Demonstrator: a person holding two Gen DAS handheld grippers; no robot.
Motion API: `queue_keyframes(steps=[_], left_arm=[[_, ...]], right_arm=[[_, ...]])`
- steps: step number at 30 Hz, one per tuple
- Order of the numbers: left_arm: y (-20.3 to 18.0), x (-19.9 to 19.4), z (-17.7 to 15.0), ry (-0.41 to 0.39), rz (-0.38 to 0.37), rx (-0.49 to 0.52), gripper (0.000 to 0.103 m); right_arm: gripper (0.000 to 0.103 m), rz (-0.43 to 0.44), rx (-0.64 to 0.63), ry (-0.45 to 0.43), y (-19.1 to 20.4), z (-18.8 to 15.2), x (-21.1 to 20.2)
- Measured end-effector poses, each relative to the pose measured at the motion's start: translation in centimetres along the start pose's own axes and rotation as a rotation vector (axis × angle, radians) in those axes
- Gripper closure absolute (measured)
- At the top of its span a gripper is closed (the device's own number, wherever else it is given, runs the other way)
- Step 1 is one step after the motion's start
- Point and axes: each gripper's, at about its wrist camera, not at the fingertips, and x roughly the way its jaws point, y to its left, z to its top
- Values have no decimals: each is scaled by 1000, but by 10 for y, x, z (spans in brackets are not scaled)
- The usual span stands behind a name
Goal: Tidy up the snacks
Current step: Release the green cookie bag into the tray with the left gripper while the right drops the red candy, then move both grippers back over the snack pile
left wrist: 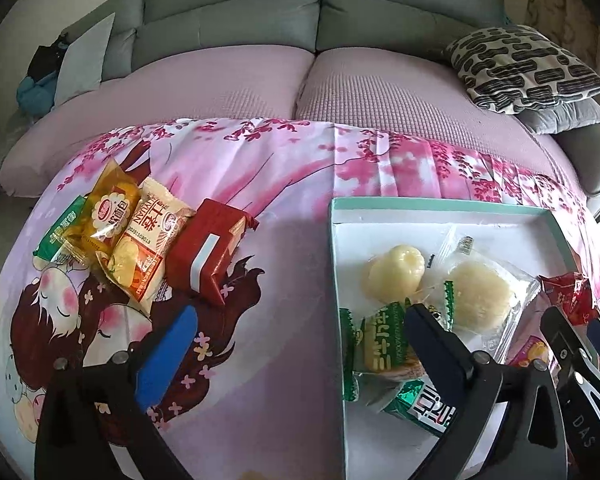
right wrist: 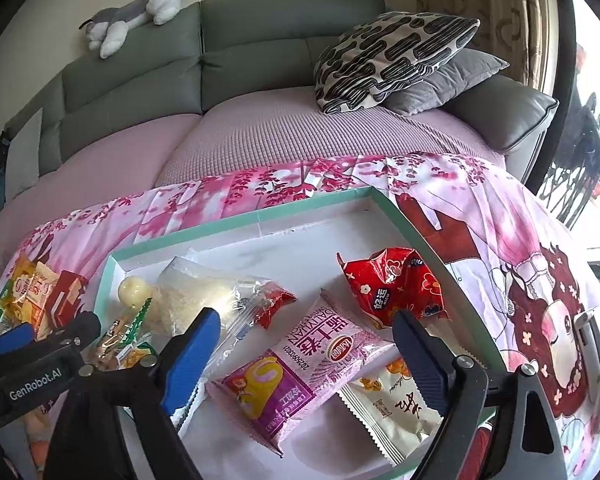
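Snack packets [left wrist: 140, 236]: light, crinkly, slippery, crushable; we pinch sealed edges. Left gripper [left wrist: 300, 344], right gripper [right wrist: 306, 344]: wide, empty.

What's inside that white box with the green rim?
The box holds wrapped snacks: a pink packet, a crumpled red one, green-edged ones, a clear-wrapped pale cake. A white packet lies partly under the pink one.

Bare cloth [left wrist: 284, 320] between snack pile [left wrist: 140, 236] and tray [left wrist: 336, 280]
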Motion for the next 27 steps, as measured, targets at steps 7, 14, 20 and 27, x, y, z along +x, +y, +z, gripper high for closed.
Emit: queue_keyframes(steps=[7,14,20,27], left_arm=[[3,0,0,-1,6,-11,0],[3,2,0,4,3,-11,0],[8,0,1,0,-5,-25,0],[23,-2,3,-7,-2,-61,0]], right_arm=[[0,5,-8,7,2,-1,2],[0,0,-21,12,6,-2,3],[0,3,-17,8,8,-1,2],[0,16,-25,12,18,0,1]])
